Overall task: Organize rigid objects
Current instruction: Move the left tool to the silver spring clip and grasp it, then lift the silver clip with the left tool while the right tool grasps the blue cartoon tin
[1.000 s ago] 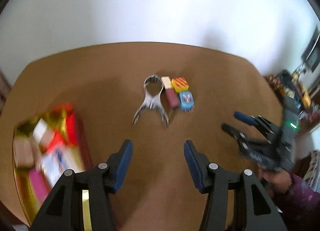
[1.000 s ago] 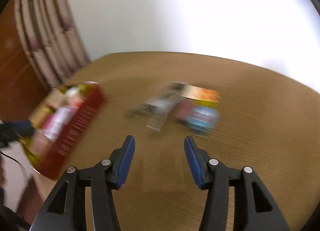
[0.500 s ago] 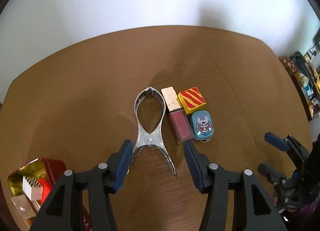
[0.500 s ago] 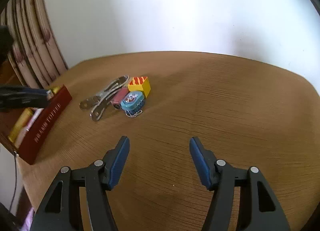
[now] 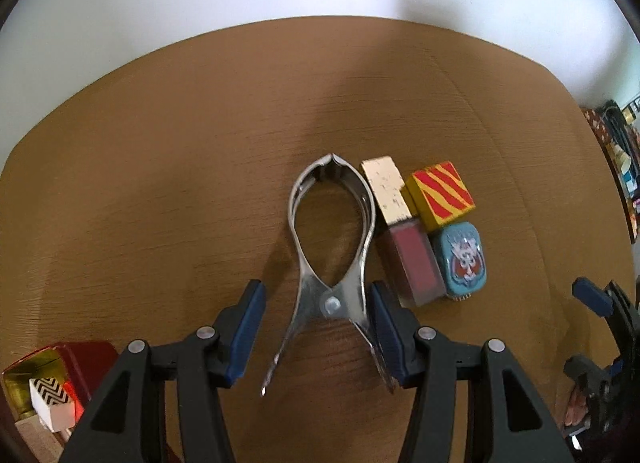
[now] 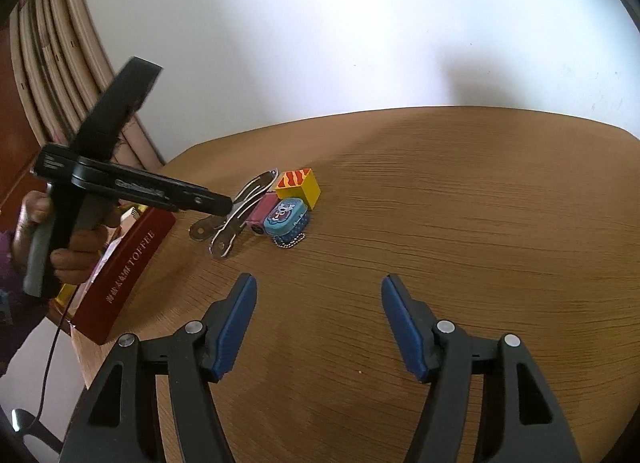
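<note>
The metal clamp (image 5: 332,247) lies flat on the brown wooden table (image 5: 200,183), its rounded loop end pointing away from the left wrist camera and its two handle ends spread toward it. The left gripper (image 5: 318,327) is open, its blue-padded fingers (image 5: 248,327) standing on either side of the clamp's pivot and handles; the right-hand pad looks to be at or against one handle, while the left-hand pad stands apart from the other. Just beside the clamp, on its right in this view, sits a tight cluster: a small bottle with a cream cap and dark pink body (image 5: 404,231), a yellow block with red stripes (image 5: 440,191), and a small teal tin with a picture on its lid (image 5: 464,259), which has a short bead chain at its near edge. A red box (image 6: 128,263) printed with "TOFFEE" stands at the table's edge, well apart from the cluster, with a gold lining and small packets inside. The right gripper (image 6: 318,323) is open too, holding nothing, and hovers over bare table, well apart from the clamp. In the right wrist view a hand (image 6: 60,239) grasps the left gripper's handle, with the black gripper body reaching over the clamp's handles.
</note>
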The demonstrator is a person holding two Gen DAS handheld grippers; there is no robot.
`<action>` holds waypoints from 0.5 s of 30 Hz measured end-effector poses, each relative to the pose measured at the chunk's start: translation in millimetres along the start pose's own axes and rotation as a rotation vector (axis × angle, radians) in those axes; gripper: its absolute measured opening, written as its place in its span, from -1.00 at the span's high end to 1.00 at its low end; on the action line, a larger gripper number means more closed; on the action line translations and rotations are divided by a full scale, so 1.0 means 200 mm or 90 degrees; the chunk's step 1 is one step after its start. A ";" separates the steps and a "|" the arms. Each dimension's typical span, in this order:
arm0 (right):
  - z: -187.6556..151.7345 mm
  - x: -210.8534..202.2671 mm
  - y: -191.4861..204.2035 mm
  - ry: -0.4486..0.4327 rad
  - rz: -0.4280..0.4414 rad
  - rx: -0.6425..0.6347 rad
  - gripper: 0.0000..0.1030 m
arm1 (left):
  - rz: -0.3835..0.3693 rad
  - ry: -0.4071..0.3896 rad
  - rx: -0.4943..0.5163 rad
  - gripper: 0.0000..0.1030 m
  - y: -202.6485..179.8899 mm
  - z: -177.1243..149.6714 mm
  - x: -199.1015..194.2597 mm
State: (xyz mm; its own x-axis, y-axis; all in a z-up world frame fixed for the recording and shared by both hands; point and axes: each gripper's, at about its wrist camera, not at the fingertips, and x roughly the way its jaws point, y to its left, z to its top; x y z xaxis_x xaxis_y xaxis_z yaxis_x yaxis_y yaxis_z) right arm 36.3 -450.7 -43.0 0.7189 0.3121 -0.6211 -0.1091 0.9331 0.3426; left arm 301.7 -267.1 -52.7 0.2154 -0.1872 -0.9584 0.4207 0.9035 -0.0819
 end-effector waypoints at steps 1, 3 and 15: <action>0.00 0.00 0.00 0.001 0.003 0.000 -0.23 | -0.001 -0.003 -0.006 -0.05 0.01 0.00 0.00; 0.00 0.01 0.00 0.001 0.004 0.000 -0.23 | 0.005 -0.020 -0.021 0.23 0.03 -0.01 -0.01; 0.00 0.01 0.00 0.009 0.006 0.002 -0.27 | -0.012 -0.121 -0.117 0.31 0.02 -0.36 -0.25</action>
State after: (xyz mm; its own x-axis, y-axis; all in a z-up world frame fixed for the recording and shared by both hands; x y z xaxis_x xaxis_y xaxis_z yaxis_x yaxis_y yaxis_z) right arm 38.3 -450.7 -44.6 0.7085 0.3229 -0.6275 -0.1136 0.9298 0.3502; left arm 229.2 -225.7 -25.8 0.3781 -0.2587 -0.8889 0.2635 0.9505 -0.1646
